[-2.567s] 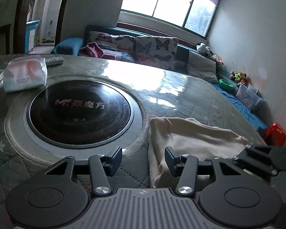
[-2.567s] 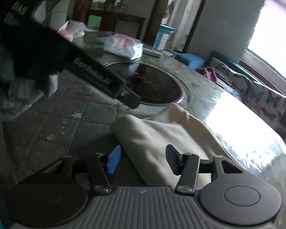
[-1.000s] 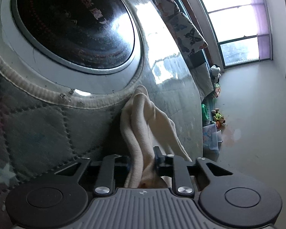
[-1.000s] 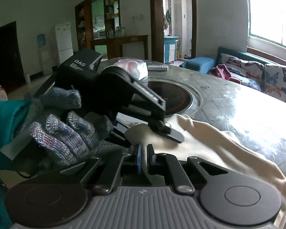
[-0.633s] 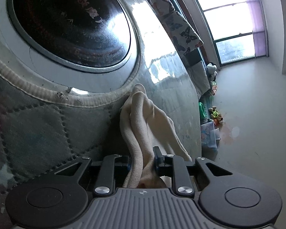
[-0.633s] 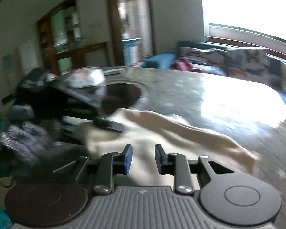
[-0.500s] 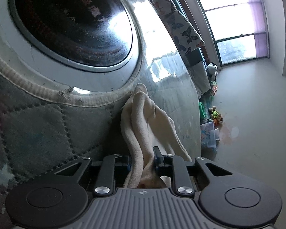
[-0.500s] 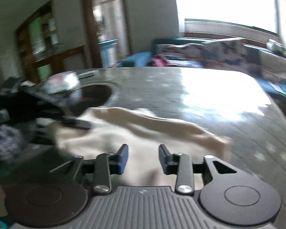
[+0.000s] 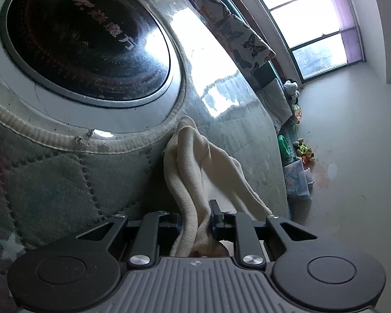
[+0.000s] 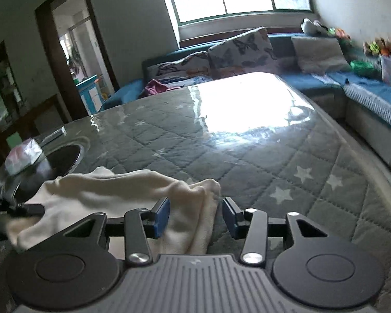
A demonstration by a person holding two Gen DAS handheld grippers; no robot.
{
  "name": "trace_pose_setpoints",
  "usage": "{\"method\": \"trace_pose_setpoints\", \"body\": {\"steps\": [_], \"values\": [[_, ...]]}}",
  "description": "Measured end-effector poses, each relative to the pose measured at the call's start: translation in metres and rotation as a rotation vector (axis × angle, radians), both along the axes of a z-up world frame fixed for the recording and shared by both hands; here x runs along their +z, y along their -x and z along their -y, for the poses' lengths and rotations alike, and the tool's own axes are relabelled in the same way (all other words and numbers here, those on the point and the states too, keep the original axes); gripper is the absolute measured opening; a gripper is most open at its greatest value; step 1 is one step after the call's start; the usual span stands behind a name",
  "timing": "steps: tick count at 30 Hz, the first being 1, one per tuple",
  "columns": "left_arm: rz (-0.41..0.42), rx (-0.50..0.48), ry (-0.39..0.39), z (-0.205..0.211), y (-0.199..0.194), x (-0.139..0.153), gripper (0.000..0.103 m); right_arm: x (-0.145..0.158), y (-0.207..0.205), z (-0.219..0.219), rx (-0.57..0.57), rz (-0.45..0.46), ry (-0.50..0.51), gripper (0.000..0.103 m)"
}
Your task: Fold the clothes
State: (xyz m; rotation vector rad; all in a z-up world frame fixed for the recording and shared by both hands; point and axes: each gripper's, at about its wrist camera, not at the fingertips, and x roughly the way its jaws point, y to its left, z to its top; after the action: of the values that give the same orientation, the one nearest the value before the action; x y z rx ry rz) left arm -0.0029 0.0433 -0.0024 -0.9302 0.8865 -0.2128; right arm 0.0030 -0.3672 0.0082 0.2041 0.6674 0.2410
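A cream cloth garment (image 9: 195,172) lies on the quilted grey-green table cover. My left gripper (image 9: 196,221) is shut on a bunched edge of it, and the fabric hangs in folds from the jaws. In the right wrist view the same cream garment (image 10: 112,195) stretches left to right. My right gripper (image 10: 195,216) is open, its blue-padded fingers (image 10: 163,215) straddling the garment's right corner. The left gripper's black tip (image 10: 26,208) shows at the garment's left end.
A round black hotplate (image 9: 86,41) sits set into the table (image 10: 247,156). A tissue pack (image 10: 23,156) and a remote (image 10: 56,133) lie beyond it. A blue sofa (image 10: 338,83) with butterfly cushions and toys runs along the window wall.
My right gripper has opened and swung from the left end of the garment to its right corner. The left gripper stays shut on the cloth, barely moved.
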Motion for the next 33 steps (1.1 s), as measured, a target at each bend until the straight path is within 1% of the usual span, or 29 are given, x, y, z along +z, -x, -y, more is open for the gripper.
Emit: {"method": "trace_pose_setpoints", "body": {"steps": [4,6,7,8,9,13,15,18,19,21,24,27,33], "values": [[0.002,-0.002,-0.011,0.003,0.000,0.002,0.021,-0.005,-0.005,0.007,0.008,-0.007,-0.043,0.045],[0.002,-0.002,-0.015,0.004,-0.001,0.002,0.021,-0.005,-0.007,0.006,0.025,-0.011,-0.056,0.042],[0.003,-0.003,-0.018,0.004,-0.001,0.003,0.021,-0.005,-0.007,0.005,0.033,-0.012,-0.063,0.037],[0.003,-0.003,-0.020,0.005,-0.001,0.003,0.021,-0.005,-0.008,0.004,0.041,-0.014,-0.070,0.029],[0.004,-0.004,-0.024,0.005,-0.001,0.003,0.021,-0.005,-0.008,0.004,0.049,-0.018,-0.078,0.024],[0.010,-0.012,-0.059,0.009,0.000,0.005,0.021,-0.003,-0.007,0.005,0.057,-0.018,-0.112,0.022],[0.013,-0.016,-0.080,0.011,0.000,0.007,0.021,-0.004,-0.007,0.007,0.045,-0.023,-0.109,0.025],[0.017,-0.022,-0.111,0.014,0.000,0.009,0.021,-0.006,-0.006,0.009,0.038,-0.027,-0.122,0.027],[0.018,-0.024,-0.122,0.015,0.000,0.010,0.021,-0.005,-0.006,0.008,0.041,-0.026,-0.125,0.026],[0.023,-0.029,-0.147,0.018,0.001,0.012,0.021,-0.004,-0.004,0.004,0.052,-0.019,-0.121,0.016],[0.048,-0.043,-0.197,0.026,0.003,0.020,0.020,0.002,0.001,-0.002,0.053,0.013,-0.104,0.013],[0.089,-0.061,-0.247,0.035,0.007,0.029,0.017,0.011,0.006,-0.002,0.045,0.050,-0.100,0.013],[0.155,-0.113,-0.273,0.059,0.007,0.045,0.016,0.030,0.015,0.001,0.016,0.122,-0.070,0.012]]}}
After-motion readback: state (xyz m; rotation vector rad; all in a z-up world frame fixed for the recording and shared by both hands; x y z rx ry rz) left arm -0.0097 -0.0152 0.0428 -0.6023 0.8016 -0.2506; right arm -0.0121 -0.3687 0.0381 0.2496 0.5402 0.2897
